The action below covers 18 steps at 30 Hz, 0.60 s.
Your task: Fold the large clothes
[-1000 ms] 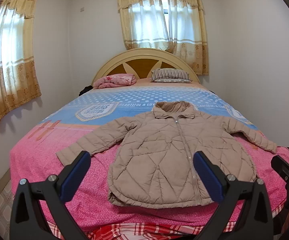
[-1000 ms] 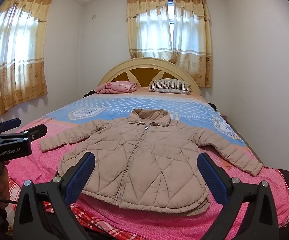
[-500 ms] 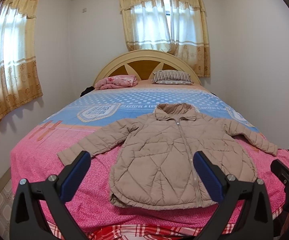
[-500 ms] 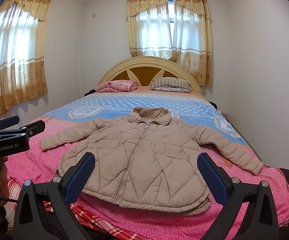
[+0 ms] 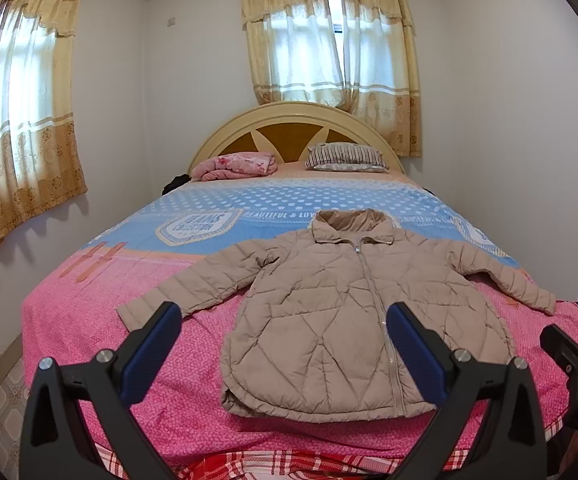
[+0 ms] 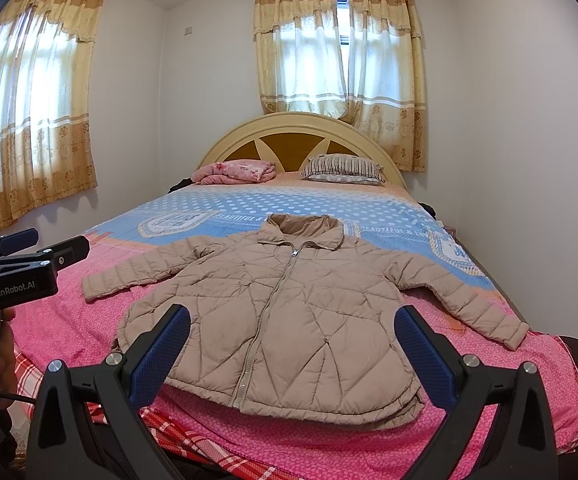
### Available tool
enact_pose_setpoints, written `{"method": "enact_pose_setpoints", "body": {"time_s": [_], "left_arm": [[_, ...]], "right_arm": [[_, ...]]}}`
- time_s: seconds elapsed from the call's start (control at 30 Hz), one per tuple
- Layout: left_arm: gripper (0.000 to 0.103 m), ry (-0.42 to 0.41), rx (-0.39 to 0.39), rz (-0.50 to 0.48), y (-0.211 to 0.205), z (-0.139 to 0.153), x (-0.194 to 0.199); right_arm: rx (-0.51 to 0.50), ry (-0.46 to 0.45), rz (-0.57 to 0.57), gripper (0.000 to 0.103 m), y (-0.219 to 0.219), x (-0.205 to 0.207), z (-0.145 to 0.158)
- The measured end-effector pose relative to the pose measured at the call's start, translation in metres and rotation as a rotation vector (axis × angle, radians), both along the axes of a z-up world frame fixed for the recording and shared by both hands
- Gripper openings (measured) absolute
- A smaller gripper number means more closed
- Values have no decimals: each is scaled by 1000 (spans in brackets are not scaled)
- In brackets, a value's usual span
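A beige quilted jacket (image 5: 329, 312) lies flat, zipped, front up, sleeves spread, near the foot of the bed (image 5: 89, 320); it also shows in the right wrist view (image 6: 289, 312). My left gripper (image 5: 285, 328) is open and empty, held above the bed's foot short of the jacket's hem. My right gripper (image 6: 293, 332) is open and empty, also short of the hem. The left gripper shows at the left edge of the right wrist view (image 6: 21, 264); the right gripper shows at the right edge of the left wrist view (image 5: 569, 344).
A pink folded blanket (image 5: 237, 165) and a striped pillow (image 5: 345, 156) lie by the headboard (image 5: 289, 120). White walls stand close on both sides. Curtained windows are at the back and left.
Both grippers have tilted or lowered slightly, so the jacket sits a little higher in view. The jacket has not moved and both grippers stay open.
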<state>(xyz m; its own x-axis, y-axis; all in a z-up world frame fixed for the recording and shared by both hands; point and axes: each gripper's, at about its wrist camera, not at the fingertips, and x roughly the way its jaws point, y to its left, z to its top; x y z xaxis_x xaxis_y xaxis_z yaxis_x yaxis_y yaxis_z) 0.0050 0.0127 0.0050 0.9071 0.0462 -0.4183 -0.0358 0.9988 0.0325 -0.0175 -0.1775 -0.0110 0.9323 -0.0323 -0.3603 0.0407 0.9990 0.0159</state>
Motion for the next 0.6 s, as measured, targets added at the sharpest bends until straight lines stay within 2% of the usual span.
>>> {"method": "enact_pose_setpoints", "body": {"time_s": [0.6], "left_arm": [[103, -10, -4, 7, 6, 2, 1]], "right_arm": [[2, 6, 3, 102, 1, 1, -1]]}}
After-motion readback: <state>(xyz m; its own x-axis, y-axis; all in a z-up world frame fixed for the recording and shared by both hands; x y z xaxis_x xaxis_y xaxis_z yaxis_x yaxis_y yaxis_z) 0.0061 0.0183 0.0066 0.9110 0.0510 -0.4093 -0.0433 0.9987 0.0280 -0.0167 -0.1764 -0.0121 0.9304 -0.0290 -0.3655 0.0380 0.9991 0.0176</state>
